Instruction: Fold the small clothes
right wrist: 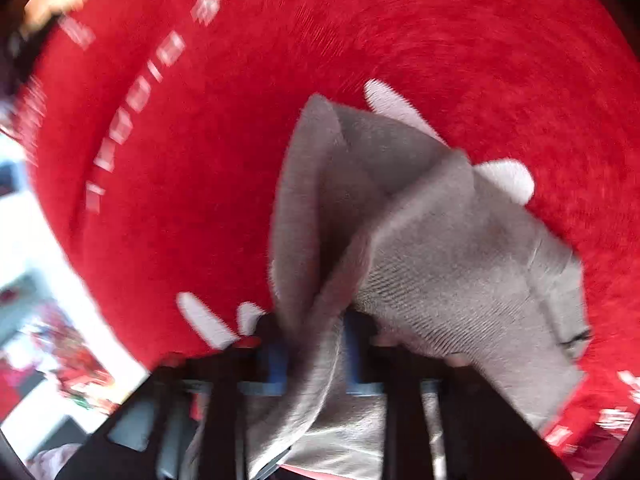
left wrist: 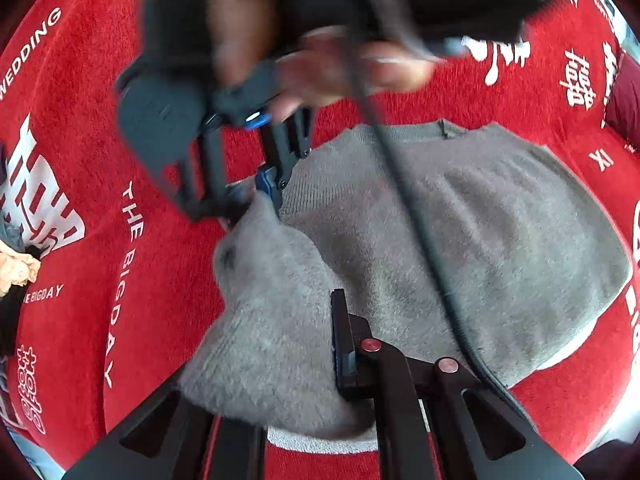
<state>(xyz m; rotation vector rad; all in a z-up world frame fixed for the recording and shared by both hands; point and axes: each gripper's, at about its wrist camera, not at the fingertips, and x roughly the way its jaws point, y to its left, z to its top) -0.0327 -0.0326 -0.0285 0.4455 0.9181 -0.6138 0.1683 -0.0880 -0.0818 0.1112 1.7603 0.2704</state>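
Red cloth (left wrist: 160,280) with white lettering, spread as work surface. Grey knit garment (left wrist: 480,220) flat at centre, near edge lifted. Left gripper (left wrist: 344,360) jaws pressed together on that edge; right gripper (right wrist: 316,356) jaws pinching a raised corner beside it, likely for folding across the garment.

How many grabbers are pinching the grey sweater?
2. The left hand-held gripper pinches the grey sweater at its near edge; the right hand-held gripper pinches its far-left corner.
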